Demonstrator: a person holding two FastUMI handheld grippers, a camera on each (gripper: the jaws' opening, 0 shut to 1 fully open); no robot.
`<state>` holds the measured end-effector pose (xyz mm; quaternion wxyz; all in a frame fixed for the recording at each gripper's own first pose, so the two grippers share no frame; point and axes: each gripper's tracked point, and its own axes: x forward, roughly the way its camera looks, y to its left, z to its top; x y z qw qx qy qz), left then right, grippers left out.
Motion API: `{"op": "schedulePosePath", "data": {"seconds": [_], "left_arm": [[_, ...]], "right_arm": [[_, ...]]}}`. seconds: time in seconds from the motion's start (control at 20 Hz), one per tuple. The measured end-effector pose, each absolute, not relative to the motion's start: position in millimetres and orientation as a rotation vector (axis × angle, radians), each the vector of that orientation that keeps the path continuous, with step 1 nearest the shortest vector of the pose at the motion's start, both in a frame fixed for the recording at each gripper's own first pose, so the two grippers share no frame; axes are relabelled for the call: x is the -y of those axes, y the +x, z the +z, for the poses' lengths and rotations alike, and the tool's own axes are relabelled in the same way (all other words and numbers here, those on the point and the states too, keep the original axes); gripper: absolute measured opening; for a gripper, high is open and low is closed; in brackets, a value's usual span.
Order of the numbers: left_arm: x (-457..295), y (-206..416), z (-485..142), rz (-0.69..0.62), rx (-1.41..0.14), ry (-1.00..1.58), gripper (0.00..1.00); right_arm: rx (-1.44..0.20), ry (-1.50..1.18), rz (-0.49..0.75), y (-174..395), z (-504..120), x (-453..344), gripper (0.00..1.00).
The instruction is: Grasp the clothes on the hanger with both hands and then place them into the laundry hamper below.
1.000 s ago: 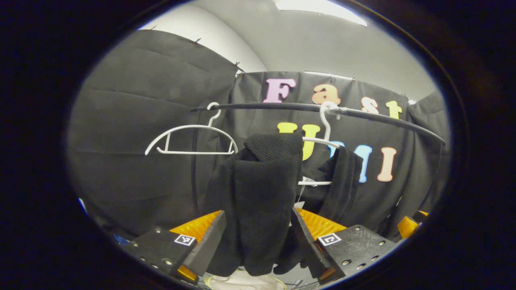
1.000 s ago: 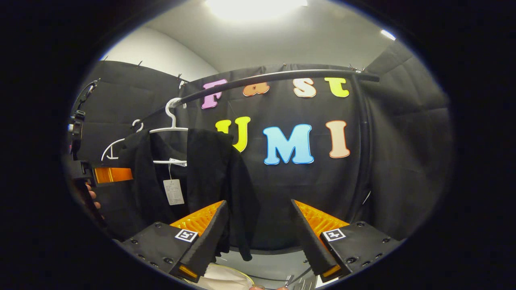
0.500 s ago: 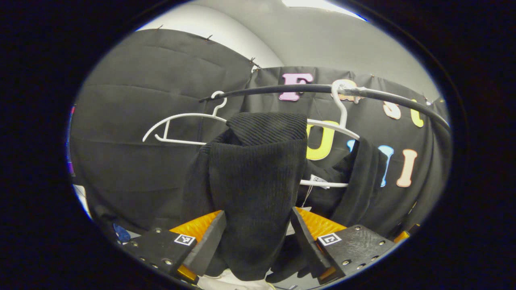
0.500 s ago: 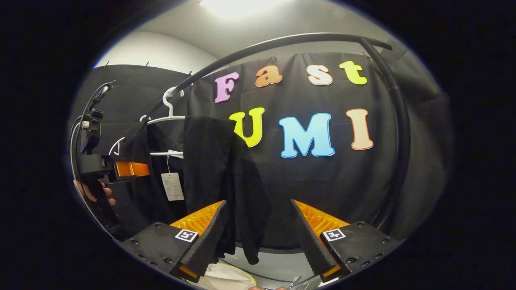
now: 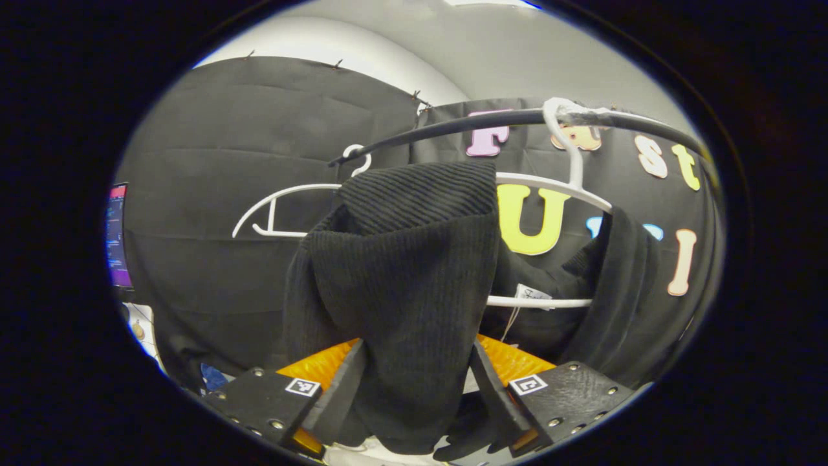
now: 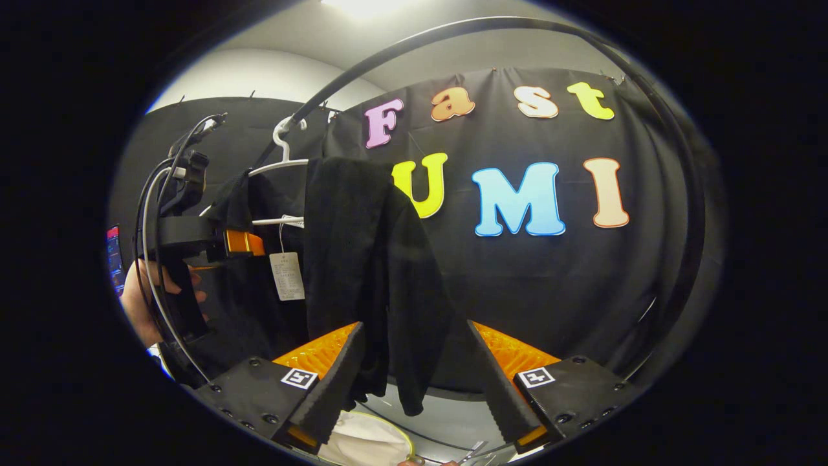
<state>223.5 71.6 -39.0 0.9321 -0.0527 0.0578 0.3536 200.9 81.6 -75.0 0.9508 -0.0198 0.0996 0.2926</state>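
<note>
A black knit garment [image 5: 407, 272] hangs on a white hanger [image 5: 572, 188] from a black rail [image 5: 453, 126]. In the left gripper view its near shoulder and sleeve drop between the fingers of my left gripper [image 5: 414, 404], which stands open around the cloth. In the right gripper view the garment's other shoulder [image 6: 356, 246] hangs just ahead. Its sleeve end dangles between the fingers of my open right gripper [image 6: 414, 395]. The left gripper [image 6: 246, 243], held by a hand [image 6: 137, 304], reaches the garment's far side. The hamper's [image 6: 372, 443] pale, yellow-rimmed top lies below.
An empty white hanger [image 5: 278, 207] hangs on the rail left of the garment. A paper tag [image 6: 286, 276] dangles inside the garment. The rail [image 6: 401, 52] arcs overhead and bends down at the right. A lit screen [image 5: 118, 236] stands far left.
Both grippers have moved up and closer to the garment, which now looms larger in both views. The cloth sits deeper between the left fingers. Both stay open.
</note>
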Motion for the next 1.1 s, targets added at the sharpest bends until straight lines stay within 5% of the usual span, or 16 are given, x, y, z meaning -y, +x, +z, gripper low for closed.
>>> {"op": "schedulePosePath", "data": {"seconds": [0.15, 0.35, 1.1], "left_arm": [[-74, 220, -42, 0.71, -0.135, -0.094, 0.71], [-80, 219, -35, 0.66, -0.091, -0.125, 0.04], [-63, 174, 1, 0.315, -0.033, -0.261, 0.01]], "right_arm": [[-0.207, -0.072, 0.598, 203, -83, -87, 0.96], [-0.195, -0.097, 0.626, 192, -78, -104, 0.97], [-0.215, -0.088, 0.643, 178, -42, -213, 0.96]]}}
